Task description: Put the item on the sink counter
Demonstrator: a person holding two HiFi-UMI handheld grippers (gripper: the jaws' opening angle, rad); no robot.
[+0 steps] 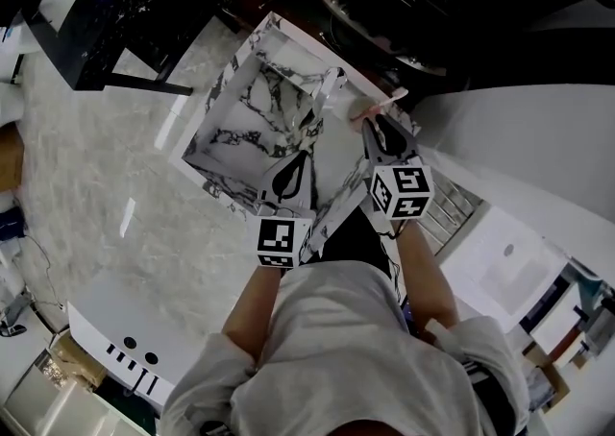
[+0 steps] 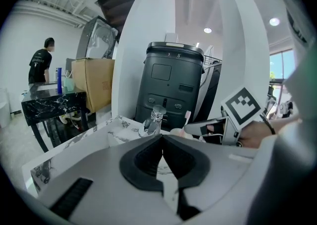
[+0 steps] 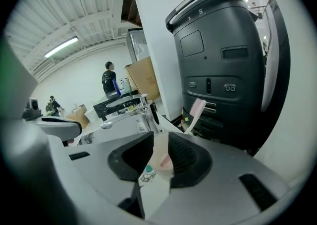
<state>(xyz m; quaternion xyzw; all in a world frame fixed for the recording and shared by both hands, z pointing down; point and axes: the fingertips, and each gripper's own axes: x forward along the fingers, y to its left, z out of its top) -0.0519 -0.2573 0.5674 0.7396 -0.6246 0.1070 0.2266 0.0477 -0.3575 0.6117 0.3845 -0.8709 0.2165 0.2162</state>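
Right gripper view shows the right tool (image 3: 159, 137) pinching a pale cup (image 3: 157, 162) between its two dark pads. A pink toothbrush (image 3: 194, 112) stands tilted in this cup, with its head above the pads. Just to the left of the cup is a chrome faucet (image 3: 133, 110), and behind it stands a big dark grey machine (image 3: 223, 60).

From the head view, the right tool (image 1: 377, 132) holds the cup at the far right corner of the marble bench (image 1: 216, 117) with the sink, near the faucet (image 1: 325, 88). Whether the cup touches the bench surface, I cannot tell.

The left tool (image 1: 288, 175) hangs over the basin, beside the right one. In the left gripper view its jaws are pressed together at the tips (image 2: 162, 137), with nothing between them. Beyond them the faucet (image 2: 154, 120) and the toothbrush (image 2: 187, 117) are seen, and the marker cube (image 2: 241, 107) of the right tool is at the right.
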